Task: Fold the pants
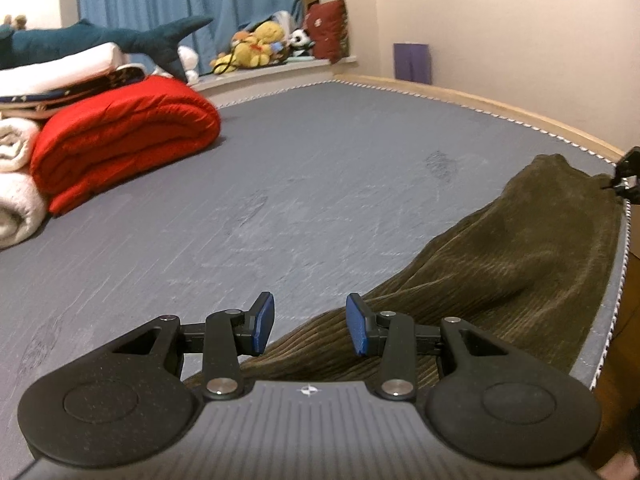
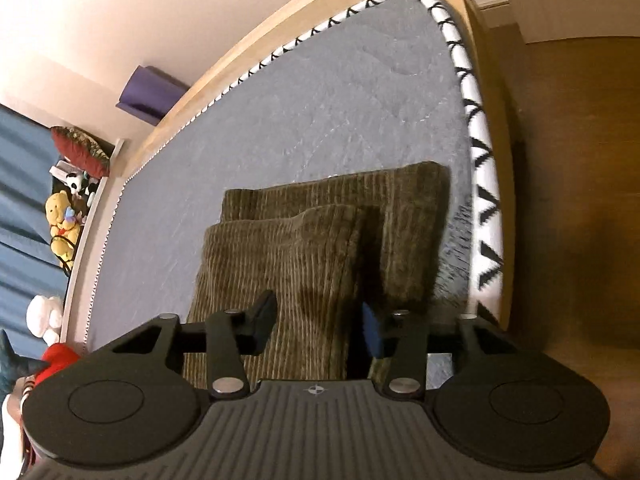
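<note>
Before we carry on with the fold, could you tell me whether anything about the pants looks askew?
Yes: in the right wrist view the two leg ends of the olive corduroy pants do not line up. The nearer leg stops short of the farther one and sits offset to the left. They also lie close to the mattress edge.

We hold our left gripper (image 1: 310, 326) tipped downward and level from side to side. Its two fingers stand apart, their blue pads (image 1: 264, 322) face each other across a clear gap, and nothing is pinched between them. Our right gripper (image 2: 318, 326) also points downward, but it is rolled to one side. Its fingers stand apart too; the blue pad (image 2: 370, 334) on one of them shows edge-on, the other is in shadow, and neither presses on anything. Seen from the left wrist, it sits well off to the right.
</note>
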The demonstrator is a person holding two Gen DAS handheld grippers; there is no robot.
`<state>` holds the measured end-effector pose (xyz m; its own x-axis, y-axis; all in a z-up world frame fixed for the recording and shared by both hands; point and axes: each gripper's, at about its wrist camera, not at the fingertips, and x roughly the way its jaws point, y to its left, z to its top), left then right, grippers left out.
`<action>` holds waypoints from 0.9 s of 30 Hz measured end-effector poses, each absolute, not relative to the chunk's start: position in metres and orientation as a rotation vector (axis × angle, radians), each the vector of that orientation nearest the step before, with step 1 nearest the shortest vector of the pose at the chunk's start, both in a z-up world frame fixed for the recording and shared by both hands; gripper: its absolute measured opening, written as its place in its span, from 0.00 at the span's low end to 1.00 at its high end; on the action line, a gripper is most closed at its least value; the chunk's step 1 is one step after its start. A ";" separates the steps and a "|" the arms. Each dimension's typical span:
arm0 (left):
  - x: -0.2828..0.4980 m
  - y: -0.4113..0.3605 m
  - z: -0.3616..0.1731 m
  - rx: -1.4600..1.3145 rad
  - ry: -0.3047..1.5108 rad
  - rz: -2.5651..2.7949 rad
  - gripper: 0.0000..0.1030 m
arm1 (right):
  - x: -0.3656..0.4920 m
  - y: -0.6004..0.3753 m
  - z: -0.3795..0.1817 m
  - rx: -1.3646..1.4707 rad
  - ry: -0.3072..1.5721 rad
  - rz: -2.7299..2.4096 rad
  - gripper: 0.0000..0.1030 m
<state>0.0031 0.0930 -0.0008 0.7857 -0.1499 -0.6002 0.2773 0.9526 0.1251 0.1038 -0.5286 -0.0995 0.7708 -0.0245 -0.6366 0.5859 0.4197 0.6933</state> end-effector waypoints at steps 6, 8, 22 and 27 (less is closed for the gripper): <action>0.006 0.097 0.002 0.189 0.628 -0.231 0.43 | 0.072 -0.515 -0.066 0.978 0.522 -0.656 0.09; 0.007 0.096 0.002 0.189 0.622 -0.235 0.44 | 0.070 -0.522 -0.080 1.024 0.609 -0.709 0.10; 0.007 0.123 0.003 0.146 0.643 -0.165 0.50 | 0.135 -0.438 -0.027 0.667 0.495 -0.331 0.44; 0.004 0.135 -0.007 0.156 0.679 -0.132 0.50 | 0.188 -0.407 -0.061 0.676 0.646 -0.242 0.44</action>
